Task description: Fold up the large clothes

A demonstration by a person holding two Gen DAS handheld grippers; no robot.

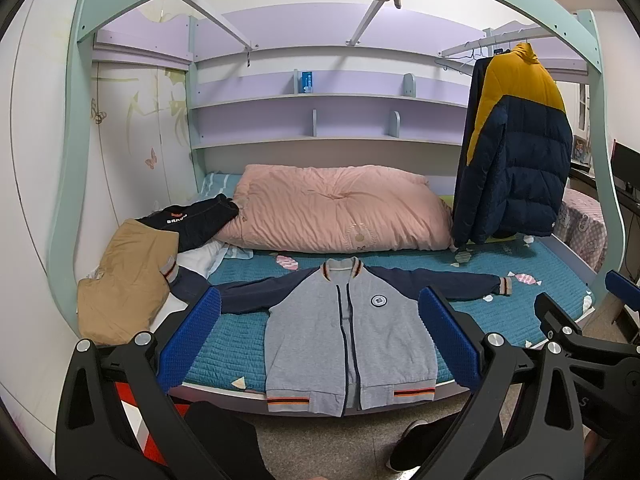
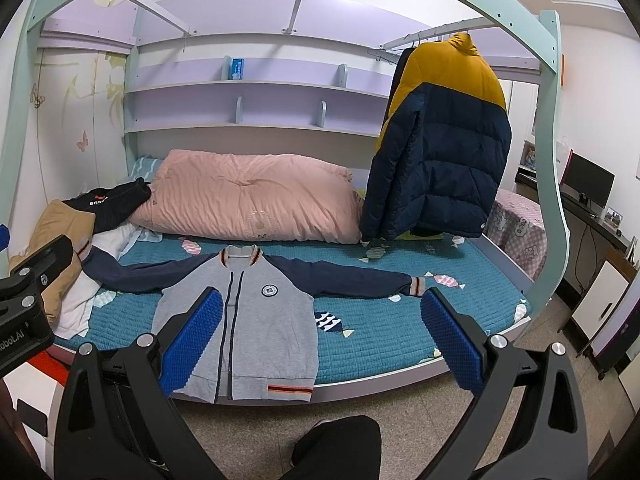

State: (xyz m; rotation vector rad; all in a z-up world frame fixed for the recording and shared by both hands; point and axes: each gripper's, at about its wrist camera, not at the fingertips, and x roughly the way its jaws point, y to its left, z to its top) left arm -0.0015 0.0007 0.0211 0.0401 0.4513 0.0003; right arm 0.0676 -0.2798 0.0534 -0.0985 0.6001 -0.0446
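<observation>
The grey baseball jacket [image 1: 348, 332] lay flat on the bed [image 1: 500, 316], front up, navy sleeves outspread. The left tool [image 1: 320, 336] and right tool [image 2: 320, 336] hovered before it, blue pads wide apart, holding nothing.

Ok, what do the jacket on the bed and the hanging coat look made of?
Jacket: looks like soft matte knit, probably cotton fleece; grey body, navy sleeves, ribbed striped collar, cuffs and hem. Coat: puffy quilted shell with a slight sheen, likely nylon or polyester with padding; stitched horizontal channels show.
</observation>
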